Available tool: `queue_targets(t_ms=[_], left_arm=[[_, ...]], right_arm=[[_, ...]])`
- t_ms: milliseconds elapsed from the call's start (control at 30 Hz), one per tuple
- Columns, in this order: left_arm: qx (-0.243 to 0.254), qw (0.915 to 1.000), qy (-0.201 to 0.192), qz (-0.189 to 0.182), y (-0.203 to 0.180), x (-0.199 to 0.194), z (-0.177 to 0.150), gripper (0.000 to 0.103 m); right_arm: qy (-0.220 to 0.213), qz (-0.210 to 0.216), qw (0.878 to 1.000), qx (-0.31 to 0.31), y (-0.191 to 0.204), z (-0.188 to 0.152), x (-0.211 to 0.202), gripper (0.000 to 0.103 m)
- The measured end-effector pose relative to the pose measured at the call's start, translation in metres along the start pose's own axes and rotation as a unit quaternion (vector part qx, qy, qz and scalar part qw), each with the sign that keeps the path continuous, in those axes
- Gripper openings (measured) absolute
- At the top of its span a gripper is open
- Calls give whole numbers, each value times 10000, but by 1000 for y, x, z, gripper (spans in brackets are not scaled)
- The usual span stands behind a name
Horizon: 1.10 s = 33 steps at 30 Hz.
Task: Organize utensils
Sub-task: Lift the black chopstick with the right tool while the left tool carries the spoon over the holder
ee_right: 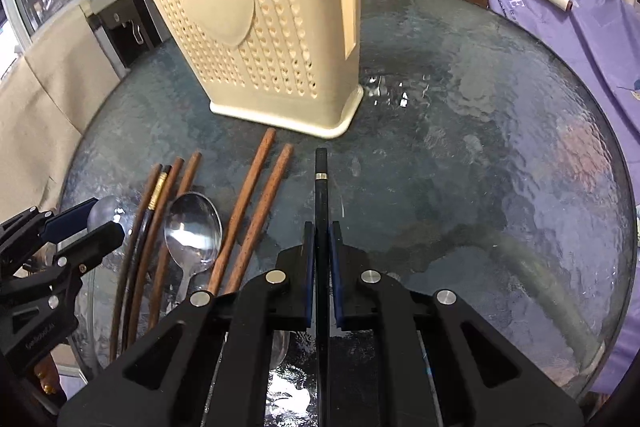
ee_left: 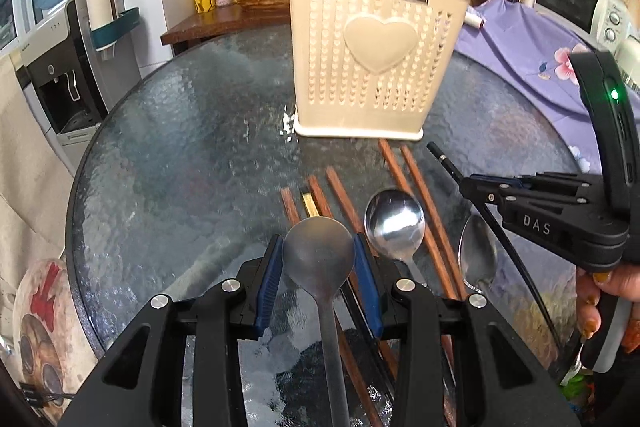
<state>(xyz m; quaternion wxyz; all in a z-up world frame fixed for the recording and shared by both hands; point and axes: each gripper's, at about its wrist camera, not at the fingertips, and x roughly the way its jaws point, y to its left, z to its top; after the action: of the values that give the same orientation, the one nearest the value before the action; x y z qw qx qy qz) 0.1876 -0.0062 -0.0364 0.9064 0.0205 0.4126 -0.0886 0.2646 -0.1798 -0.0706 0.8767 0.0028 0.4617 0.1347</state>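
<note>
the left gripper (ee_left: 320,267) has its blue pads on either side of a grey spoon (ee_left: 319,259), the bowl sitting between the fingertips and the handle running back under the tool; whether the pads press the bowl or only flank it cannot be told. just to the right of that gripper lies a shiny spoon (ee_left: 394,225) on the glass table (ee_left: 180,167), bowl facing up, and further right a third spoon (ee_left: 478,253) beside the other tool. brown wooden chopsticks (ee_left: 416,187) lie spread between the spoons, pointing ahead toward the cream utensil holder (ee_left: 372,55), which stands upright straight ahead of the left gripper, with a heart on its front. the right gripper (ee_right: 322,239) is clamped on a black chopstick (ee_right: 321,187), whose tip with a silver band sticks out straight ahead of the fingers. the holder (ee_right: 256,27) stands ahead and to the left of this tool, and the brown chopsticks (ee_right: 248,203) and shiny spoon (ee_right: 193,231) lie to its left, with a black-and-gold chopstick (ee_right: 154,203) among them.
</note>
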Motion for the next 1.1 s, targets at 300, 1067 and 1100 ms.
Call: queue_targets(t_ms=[300,1067,1100], left_arm=[[-4,9995,-248,-171,-1,-10,6,35],[52,9916,-1280,-198,-3,-82,29,35],[60,9916,-1278,-207,-3,-82,29,35]], right_arm=[[-449,271,9986,115,-7,9,-23,8],[-1713,999,9797,-308,-11,-4,-152,8],[-1721,1003,9794,-319,-11,-6,-154,8]])
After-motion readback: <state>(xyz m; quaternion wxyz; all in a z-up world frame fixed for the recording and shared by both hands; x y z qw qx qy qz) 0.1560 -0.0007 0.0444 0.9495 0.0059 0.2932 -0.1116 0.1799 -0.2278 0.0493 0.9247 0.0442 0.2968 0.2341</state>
